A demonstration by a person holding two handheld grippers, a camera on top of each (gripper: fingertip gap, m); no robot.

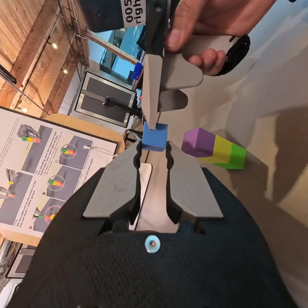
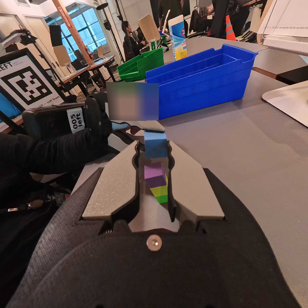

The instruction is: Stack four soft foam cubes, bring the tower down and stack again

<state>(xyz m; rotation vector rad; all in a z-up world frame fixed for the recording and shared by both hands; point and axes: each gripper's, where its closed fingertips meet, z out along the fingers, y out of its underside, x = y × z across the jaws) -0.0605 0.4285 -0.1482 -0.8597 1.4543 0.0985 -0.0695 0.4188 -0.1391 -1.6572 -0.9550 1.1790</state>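
Observation:
A blue foam cube (image 1: 154, 141) sits between the fingertips of my left gripper (image 1: 154, 146), which is shut on it. The same blue cube (image 2: 155, 146) lies between the tips of my right gripper (image 2: 153, 145). The right pad touches it and a narrow gap shows at the left pad. One right finger (image 1: 150, 100) overlaps the cube's near face in the left wrist view. A left finger (image 2: 150, 129) lies across the cube's top. A tower stands on the grey table just below: purple cube (image 2: 155, 175), yellow cube (image 2: 160, 190), green cube (image 2: 162, 199). The blue cube hangs slightly above the purple one.
A blue bin (image 2: 200, 86) and a green bin (image 2: 141, 65) stand at the back, with a wipes canister (image 2: 178, 38) behind them. A silver tray (image 2: 291, 100) lies far right. An instruction sheet (image 1: 41, 166) stands to the left. A black sleeve (image 2: 50, 150) reaches in from the left.

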